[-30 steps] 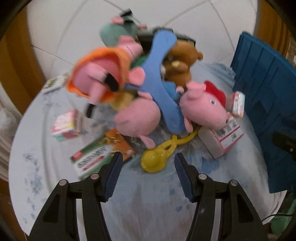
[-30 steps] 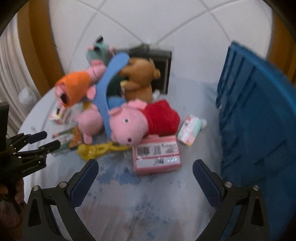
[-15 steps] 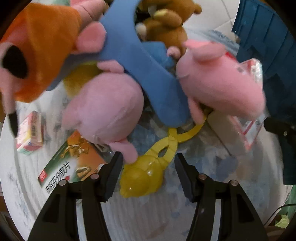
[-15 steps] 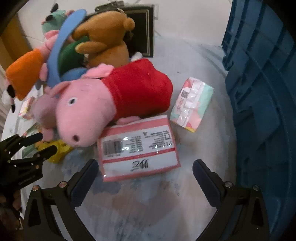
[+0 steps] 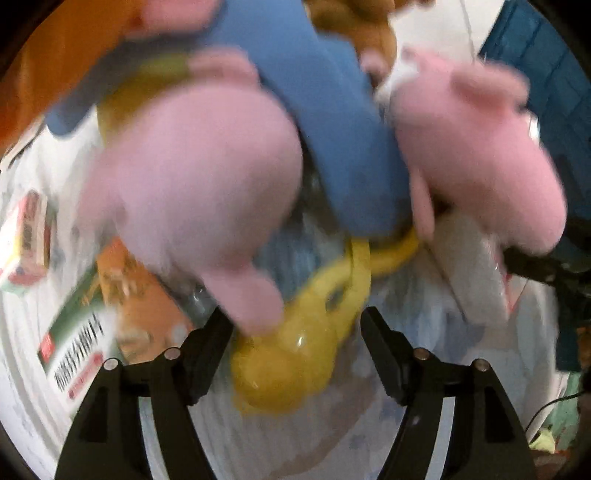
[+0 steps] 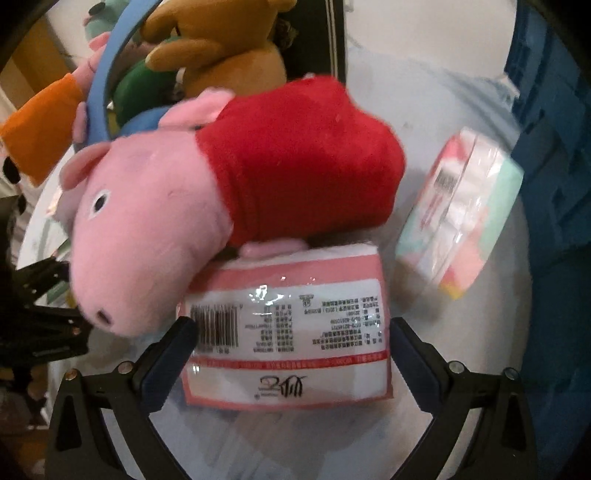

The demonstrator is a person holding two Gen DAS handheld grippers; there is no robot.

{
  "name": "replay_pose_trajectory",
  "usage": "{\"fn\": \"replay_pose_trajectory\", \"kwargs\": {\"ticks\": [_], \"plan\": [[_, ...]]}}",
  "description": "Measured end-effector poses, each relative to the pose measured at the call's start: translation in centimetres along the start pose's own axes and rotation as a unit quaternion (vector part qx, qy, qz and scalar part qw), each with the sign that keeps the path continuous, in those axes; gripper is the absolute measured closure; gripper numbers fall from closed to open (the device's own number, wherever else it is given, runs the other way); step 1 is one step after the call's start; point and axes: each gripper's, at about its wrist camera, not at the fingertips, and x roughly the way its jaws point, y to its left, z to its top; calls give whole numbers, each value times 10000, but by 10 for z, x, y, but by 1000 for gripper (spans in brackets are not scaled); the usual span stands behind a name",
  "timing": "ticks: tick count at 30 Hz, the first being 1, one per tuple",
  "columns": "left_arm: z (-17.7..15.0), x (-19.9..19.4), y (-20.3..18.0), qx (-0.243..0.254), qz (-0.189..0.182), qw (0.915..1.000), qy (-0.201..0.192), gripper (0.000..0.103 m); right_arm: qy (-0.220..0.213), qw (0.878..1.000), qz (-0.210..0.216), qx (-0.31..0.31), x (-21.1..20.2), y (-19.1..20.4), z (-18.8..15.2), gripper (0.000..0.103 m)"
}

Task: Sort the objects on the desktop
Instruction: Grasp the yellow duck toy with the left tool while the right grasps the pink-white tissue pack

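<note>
Left wrist: left claw [image 5: 295, 332] angled steeply down, opening over yellow toy [image 5: 291, 354].

A round tabletop [image 6: 424, 435] under a pale cloth with faint blue blotches fills the lower part of both views. Behind it rises a white wall [image 6: 424, 33] crossed by thin seams. A dark blue ribbed plastic crate [image 6: 554, 129] stands at the tabletop's right edge. Orange-brown wood [image 6: 22, 70] shows far left.
</note>
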Motion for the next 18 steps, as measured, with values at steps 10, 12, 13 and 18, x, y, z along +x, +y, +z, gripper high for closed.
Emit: {"fn": "replay_pose_trajectory", "kwargs": {"ticks": [10,12,13,18], "plan": [[-17,-15,-9,-17,86,9997,-240,39,318,9991,139,-239,-23,19,-41,0],[-14,-13,-12,34,65,9997,-216,43,121,9998,16,-169,-27,9,-36,0],[-15,-13,-14,62,79,9997,-204,47,92,9999,40,-76,-27,3,-34,0],[-39,-21,-22,-85,178,9998,-32,50,497,9979,405,13,-10,6,-42,0]]}}
